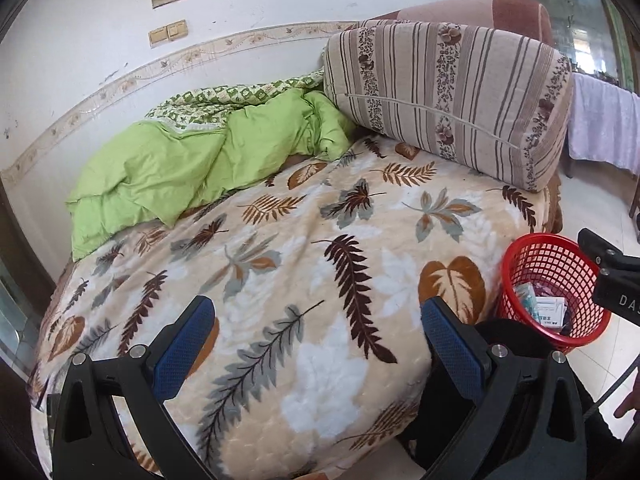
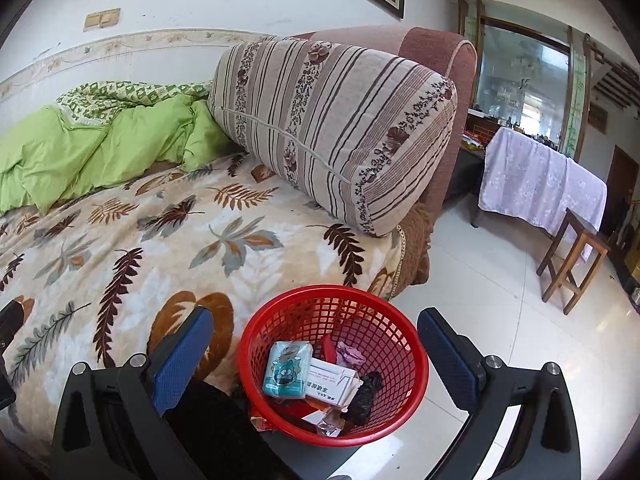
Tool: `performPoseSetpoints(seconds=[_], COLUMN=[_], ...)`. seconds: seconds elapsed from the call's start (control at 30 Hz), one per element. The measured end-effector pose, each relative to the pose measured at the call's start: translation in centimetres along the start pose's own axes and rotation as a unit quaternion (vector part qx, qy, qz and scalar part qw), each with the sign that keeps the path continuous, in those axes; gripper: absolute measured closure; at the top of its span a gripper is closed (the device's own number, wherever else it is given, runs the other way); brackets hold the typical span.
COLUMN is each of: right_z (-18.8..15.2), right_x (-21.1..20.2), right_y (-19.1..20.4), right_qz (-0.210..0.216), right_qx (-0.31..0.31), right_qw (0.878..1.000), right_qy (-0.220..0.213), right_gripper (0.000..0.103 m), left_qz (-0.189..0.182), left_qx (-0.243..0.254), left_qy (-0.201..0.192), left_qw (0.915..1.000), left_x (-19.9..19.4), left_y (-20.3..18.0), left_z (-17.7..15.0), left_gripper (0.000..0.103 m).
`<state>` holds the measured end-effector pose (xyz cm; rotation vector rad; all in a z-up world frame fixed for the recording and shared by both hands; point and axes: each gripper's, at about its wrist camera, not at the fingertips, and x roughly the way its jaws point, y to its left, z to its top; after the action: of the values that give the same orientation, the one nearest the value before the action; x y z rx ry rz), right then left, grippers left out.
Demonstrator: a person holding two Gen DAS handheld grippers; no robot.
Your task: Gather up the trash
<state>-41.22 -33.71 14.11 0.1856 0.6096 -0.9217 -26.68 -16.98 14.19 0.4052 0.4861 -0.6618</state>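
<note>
A red mesh basket [image 2: 376,320] stands on the floor beside the bed and holds trash: a teal packet [image 2: 287,368], a white box [image 2: 330,384], a black wad [image 2: 366,398] and wrappers. It also shows in the left wrist view [image 1: 532,264] at the right. My right gripper [image 2: 316,356] is open and empty, its jaws spread just above the basket. My left gripper [image 1: 316,340] is open and empty over the leaf-patterned blanket [image 1: 280,264]. Part of the right gripper [image 1: 612,276] shows at the right edge of the left wrist view.
A crumpled green quilt [image 1: 180,160] lies at the back of the bed by the wall. A striped cushion [image 2: 332,128] leans on the sofa arm. A cloth-covered table [image 2: 540,176] and wooden stool [image 2: 576,256] stand on the tiled floor [image 2: 480,280].
</note>
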Motion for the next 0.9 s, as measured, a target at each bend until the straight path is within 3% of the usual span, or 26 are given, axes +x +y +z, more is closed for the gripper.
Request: performPoseSetpoints(seconds=[0.9], right_z=[-0.41], right_x=[0.54], right_y=[0.02], right_qz=[0.001], right_qx=[0.002], right_qw=[1.000], right_qy=[0.017], right_gripper=[0.001], left_qz=[-0.013], left_qx=[-0.010], left_qy=[0.017], left_qw=[0.9997], left_x=[0.70], left_y=[-0.07], left_z=[-0.49], left_gripper=[0.000])
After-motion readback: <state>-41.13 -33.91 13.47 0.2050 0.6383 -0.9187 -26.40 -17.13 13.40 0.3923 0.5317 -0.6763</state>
